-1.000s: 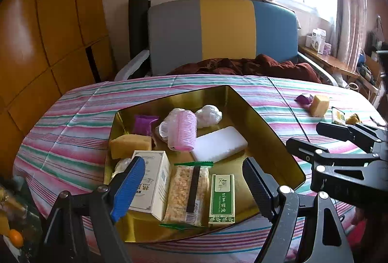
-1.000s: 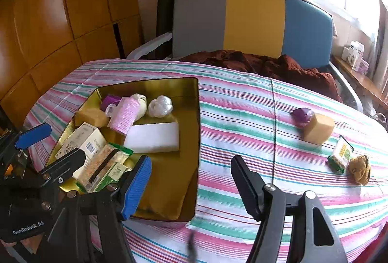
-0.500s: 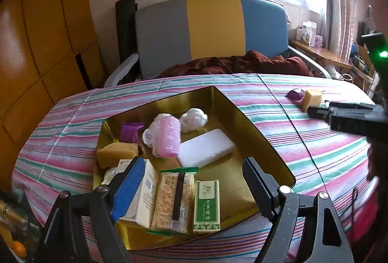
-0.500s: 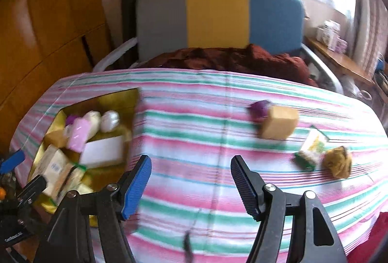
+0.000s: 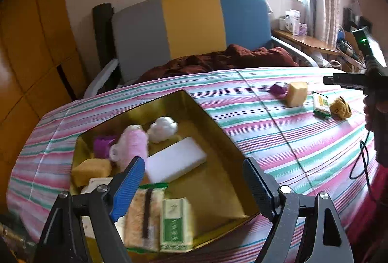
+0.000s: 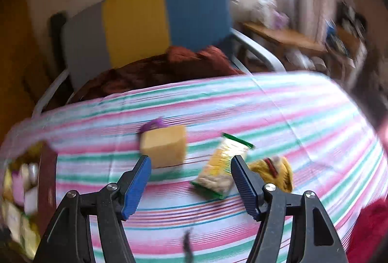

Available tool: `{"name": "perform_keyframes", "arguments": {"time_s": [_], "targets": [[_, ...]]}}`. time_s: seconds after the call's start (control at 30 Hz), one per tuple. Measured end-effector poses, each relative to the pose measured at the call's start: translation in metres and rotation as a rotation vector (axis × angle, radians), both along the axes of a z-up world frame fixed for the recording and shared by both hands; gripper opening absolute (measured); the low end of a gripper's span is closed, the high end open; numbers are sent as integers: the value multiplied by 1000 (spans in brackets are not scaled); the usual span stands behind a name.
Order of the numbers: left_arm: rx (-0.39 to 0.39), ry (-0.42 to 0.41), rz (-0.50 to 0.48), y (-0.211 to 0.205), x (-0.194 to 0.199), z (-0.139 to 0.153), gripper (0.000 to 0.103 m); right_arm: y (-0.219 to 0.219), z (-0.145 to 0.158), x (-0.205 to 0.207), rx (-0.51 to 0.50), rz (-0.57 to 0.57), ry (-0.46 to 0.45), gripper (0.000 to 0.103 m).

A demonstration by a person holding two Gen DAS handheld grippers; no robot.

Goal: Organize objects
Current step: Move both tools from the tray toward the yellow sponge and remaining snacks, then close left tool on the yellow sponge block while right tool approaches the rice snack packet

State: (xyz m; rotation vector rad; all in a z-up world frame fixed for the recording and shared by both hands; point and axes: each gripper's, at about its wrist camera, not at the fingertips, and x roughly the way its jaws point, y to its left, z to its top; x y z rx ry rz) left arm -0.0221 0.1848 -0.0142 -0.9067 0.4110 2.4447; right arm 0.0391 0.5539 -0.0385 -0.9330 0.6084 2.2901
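Right gripper (image 6: 190,172), jaws apart and empty, hangs over the striped tablecloth (image 6: 278,112). Just beyond its tips lie the yellow sponge block (image 6: 165,147), a green-edged snack packet (image 6: 223,166) and a crumpled yellow-brown object (image 6: 276,171), too blurred to identify; a small purple thing (image 6: 154,124) touches the sponge's far side. Left gripper (image 5: 194,180), wide and empty, sits above the gold rectangular tray (image 5: 215,192), left of the sponge, holding a white foam block (image 5: 174,163), pink hair roller (image 5: 132,144) and green box (image 5: 175,224).

Grey-yellow-blue chair (image 5: 194,27) behind table; maroon cloth (image 5: 218,60) on seat.
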Motion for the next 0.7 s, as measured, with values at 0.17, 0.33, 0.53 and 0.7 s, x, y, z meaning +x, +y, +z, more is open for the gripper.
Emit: {"name": "perform_keyframes", "arguments": {"time_s": [0.17, 0.33, 0.53, 0.7], "targets": [[-4, -4, -65, 30, 0, 1, 84, 30, -5, 25, -129, -140, 72, 69], [8, -50, -129, 64, -4, 0, 84, 40, -5, 38, -169, -202, 103, 69], [7, -67, -199, 109, -11, 1, 84, 60, -13, 63, -294, -292, 200, 69], [-9, -95, -248, 149, -20, -5, 84, 71, -14, 87, -353, -371, 288, 70]]}}
